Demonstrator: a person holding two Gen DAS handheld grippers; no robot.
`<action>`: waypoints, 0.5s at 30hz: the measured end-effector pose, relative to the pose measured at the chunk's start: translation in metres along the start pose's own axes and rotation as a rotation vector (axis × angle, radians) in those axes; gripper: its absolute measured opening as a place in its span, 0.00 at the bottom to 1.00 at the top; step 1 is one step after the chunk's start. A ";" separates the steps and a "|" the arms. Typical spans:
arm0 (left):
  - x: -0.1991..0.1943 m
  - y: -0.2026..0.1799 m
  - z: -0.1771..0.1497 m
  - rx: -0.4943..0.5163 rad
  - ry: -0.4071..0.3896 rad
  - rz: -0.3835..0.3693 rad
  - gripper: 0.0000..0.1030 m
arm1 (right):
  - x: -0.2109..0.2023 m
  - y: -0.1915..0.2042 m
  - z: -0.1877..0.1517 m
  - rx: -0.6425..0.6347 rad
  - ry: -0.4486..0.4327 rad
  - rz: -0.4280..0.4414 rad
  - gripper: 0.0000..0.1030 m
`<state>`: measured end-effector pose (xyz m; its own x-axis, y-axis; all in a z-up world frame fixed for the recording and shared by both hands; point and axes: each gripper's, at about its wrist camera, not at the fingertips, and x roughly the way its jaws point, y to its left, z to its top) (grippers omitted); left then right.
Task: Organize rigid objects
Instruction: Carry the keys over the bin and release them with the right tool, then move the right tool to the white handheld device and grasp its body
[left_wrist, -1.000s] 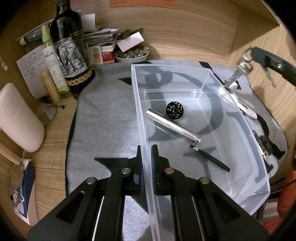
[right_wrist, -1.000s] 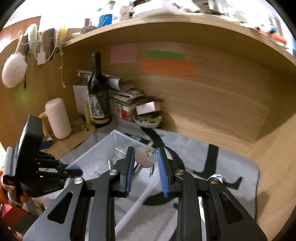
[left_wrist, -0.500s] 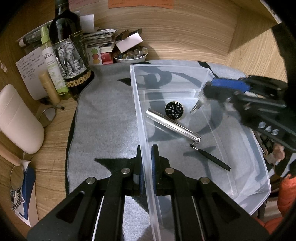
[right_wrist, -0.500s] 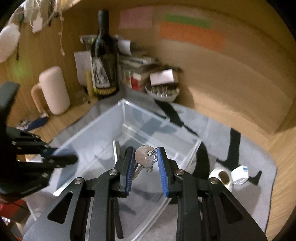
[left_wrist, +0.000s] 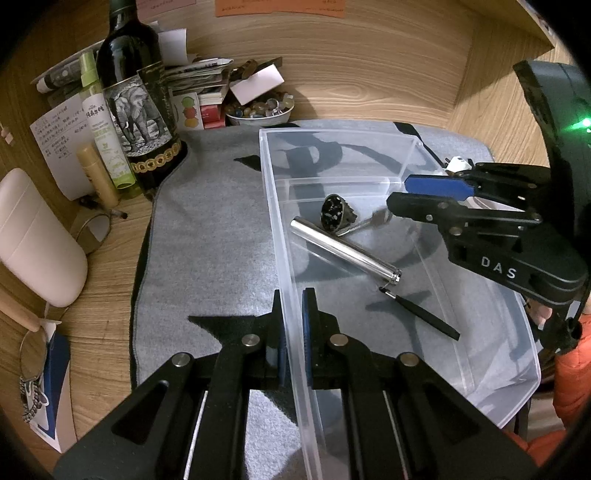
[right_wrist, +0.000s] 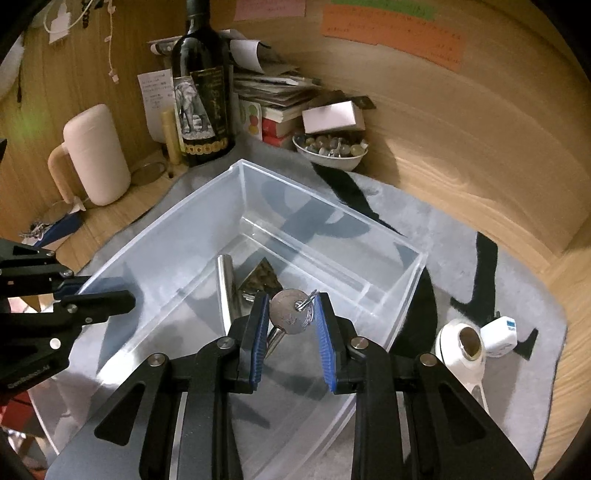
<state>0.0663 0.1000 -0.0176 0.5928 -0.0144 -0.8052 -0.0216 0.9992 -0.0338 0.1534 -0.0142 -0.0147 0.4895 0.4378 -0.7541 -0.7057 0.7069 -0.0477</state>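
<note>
A: Your clear plastic bin (left_wrist: 402, 155) sits on the grey mat (left_wrist: 207, 236) at a cluttered wooden desk; what flanks the bin?

B: Beyond the bin's far left corner stands a dark wine bottle (right_wrist: 201, 92) with an elephant label; left of the bin, well apart, a pale pink mug (right_wrist: 94, 155); past the bin's far end, a white bowl of stones (right_wrist: 330, 147); outside the bin's right wall lie a roll of white tape (right_wrist: 461, 345) and a small white cube (right_wrist: 500, 334), just beside each other.

A: And your two grippers?

B: Your left gripper (left_wrist: 291, 321) is clenched on the bin's near left wall, one pad on either side of the plastic; your right gripper (right_wrist: 291, 314) hangs over the bin's interior, grasping a silver key (right_wrist: 286, 317) by its round head, the blade pointing down into the bin, a small ring (right_wrist: 306, 301) through the head.

A: What already rests inside the bin?

B: A silver metal tube (left_wrist: 343, 251) lies slantwise on the bin's floor; a black stick (left_wrist: 424, 317) lies by its near end; a speckled dark round piece (left_wrist: 334, 214) sits at its far end, touching or nearly so.
</note>
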 end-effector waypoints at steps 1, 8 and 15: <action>0.000 0.000 0.000 0.000 0.000 0.000 0.07 | -0.002 0.000 0.000 -0.005 -0.004 -0.002 0.22; 0.000 -0.001 0.000 0.000 0.001 -0.001 0.07 | -0.014 0.000 0.002 -0.018 -0.042 -0.030 0.39; 0.000 -0.001 0.001 -0.002 0.003 -0.001 0.07 | -0.040 -0.013 0.004 -0.014 -0.103 -0.056 0.56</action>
<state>0.0668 0.0994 -0.0170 0.5901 -0.0152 -0.8072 -0.0224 0.9991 -0.0353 0.1453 -0.0383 0.0189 0.5781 0.4528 -0.6788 -0.6825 0.7243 -0.0981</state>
